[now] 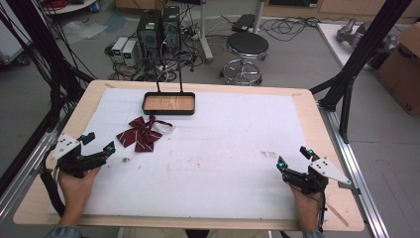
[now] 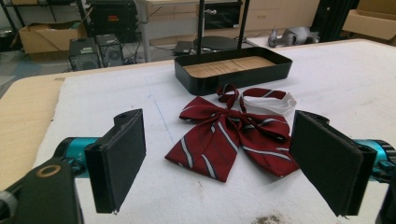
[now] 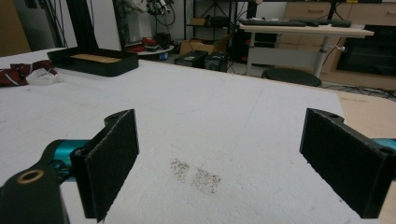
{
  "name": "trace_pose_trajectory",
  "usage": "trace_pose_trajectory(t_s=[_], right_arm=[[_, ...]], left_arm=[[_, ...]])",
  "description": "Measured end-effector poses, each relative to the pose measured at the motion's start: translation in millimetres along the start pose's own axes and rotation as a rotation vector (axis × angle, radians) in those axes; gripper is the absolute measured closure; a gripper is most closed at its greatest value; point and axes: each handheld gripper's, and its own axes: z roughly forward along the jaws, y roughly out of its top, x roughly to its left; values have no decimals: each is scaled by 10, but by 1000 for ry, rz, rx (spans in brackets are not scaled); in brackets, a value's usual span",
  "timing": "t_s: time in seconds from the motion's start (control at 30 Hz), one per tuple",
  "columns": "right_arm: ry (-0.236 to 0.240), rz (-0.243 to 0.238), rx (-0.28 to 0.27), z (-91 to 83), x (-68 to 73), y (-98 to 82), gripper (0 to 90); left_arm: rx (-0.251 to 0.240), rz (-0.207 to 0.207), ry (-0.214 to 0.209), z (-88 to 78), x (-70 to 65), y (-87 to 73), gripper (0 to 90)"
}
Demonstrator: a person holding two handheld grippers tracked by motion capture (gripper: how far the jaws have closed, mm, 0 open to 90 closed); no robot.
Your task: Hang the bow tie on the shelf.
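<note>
Bow tie (image 2: 233,140): dark red with pale stripes, lying flat on the white cover of the surface (image 1: 223,163), just in front of the black tray (image 1: 169,103) and towards the left half; its white neck band is looped on the tray side
Left hand-held gripper (image 1: 97,143): jaws spread wide, nothing between them, resting near the left edge and aimed at the bow tie, which sits framed between the pads in the left gripper view
Right hand-held gripper (image 1: 293,156): jaws also wide apart and empty, low near the right edge, well apart from the bow tie, facing bare cover and a dark smudge (image 3: 196,176)
Tray: wood-lined floor, black rim, holding nothing, with a thin black stand rising behind it
Step in hand: judged to be the reach of the left hand-held gripper towards the bow tie
Where to grip: the centre knot looks the firmest spot; a pinch there should lift both wings together
Approach: come in low, with one pad on each side of the knot, then close firmly
Caution: thin cloth can slide out of a shallow pinch, and the loose band may trail or snag on the tray rim
</note>
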Motion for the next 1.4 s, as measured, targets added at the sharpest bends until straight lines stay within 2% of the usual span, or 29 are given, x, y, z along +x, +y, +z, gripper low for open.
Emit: trace_pose_trajectory(t_s=[0.13, 0.43, 0.87, 0.97, 1.1, 1.2, 1.4], right_arm=[[0, 1, 3, 1, 1, -1, 108], [0, 0, 8, 0, 0, -2, 108], [0, 5, 9, 2, -4, -4, 108], [-2, 5, 10, 3, -2, -3, 108], [-2, 3, 10, 2, -2, -4, 108], [-2, 1, 9, 3, -2, -4, 108], [-2, -4, 11, 4, -3, -4, 108]], left_arm=[[0, -9, -5, 1, 8, -5, 193], [18, 6, -29, 39, -14, -12, 208], [29, 8, -32, 87, -4, 9, 236], [31, 4, -32, 159, 5, 12, 239], [65, 2, -40, 285, 6, 24, 246], [71, -2, -47, 370, 3, 33, 246], [95, -25, -46, 587, -7, 74, 246]])
